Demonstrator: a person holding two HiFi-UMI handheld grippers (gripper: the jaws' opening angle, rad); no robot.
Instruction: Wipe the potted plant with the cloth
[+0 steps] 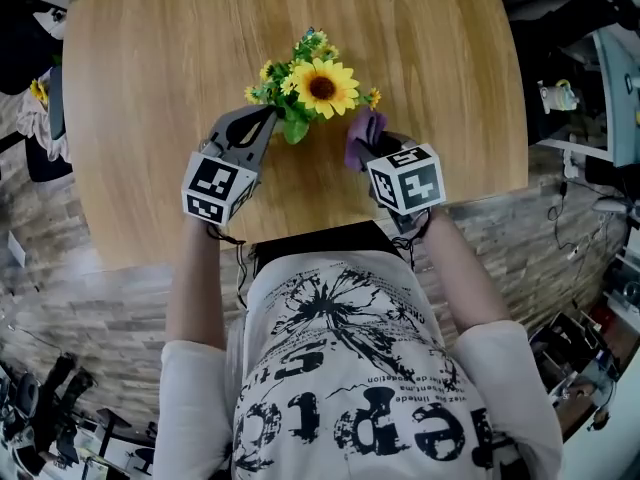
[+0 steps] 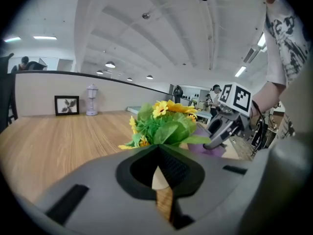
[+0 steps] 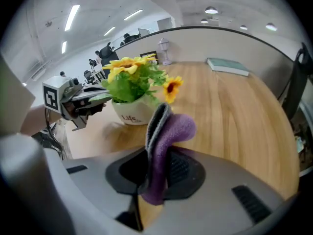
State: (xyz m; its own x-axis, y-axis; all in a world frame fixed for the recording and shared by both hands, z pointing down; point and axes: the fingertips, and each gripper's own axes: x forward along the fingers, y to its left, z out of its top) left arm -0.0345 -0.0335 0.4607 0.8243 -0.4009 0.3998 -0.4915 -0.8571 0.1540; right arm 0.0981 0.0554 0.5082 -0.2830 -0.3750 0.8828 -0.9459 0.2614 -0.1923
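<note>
Potted plant (image 1: 318, 88): stands upright on the wooden table (image 1: 150, 88), toward the near edge and between the two grippers. It has one large sunflower, smaller yellow blooms and green leaves. The right gripper view shows its white pot (image 3: 131, 113) resting directly on the tabletop.

Left gripper (image 1: 266, 118): positioned at the plant's left side, pointing in at the foliage. In the left gripper view the jaws are pressed together at the tips, and nothing can be seen between them. The lower leaves (image 2: 168, 131) lie just beyond the tips. Contact with a leaf cannot be confirmed.

Right gripper (image 1: 372, 144): positioned at the plant's right side, near the pot. Its jaws are clamped on the cloth (image 3: 168, 131), which is purple with a grey edge. The cloth stands up out of the jaws and folds over at the top. In the head view the cloth (image 1: 362, 132) sits just beside the blooms on the right. Whether it touches them cannot be determined.

Other items: a book (image 3: 227, 65) lies flat at the far side of the table. A framed picture (image 2: 66, 105) and a small lantern ornament (image 2: 92, 99) stand against the partition behind the table
</note>
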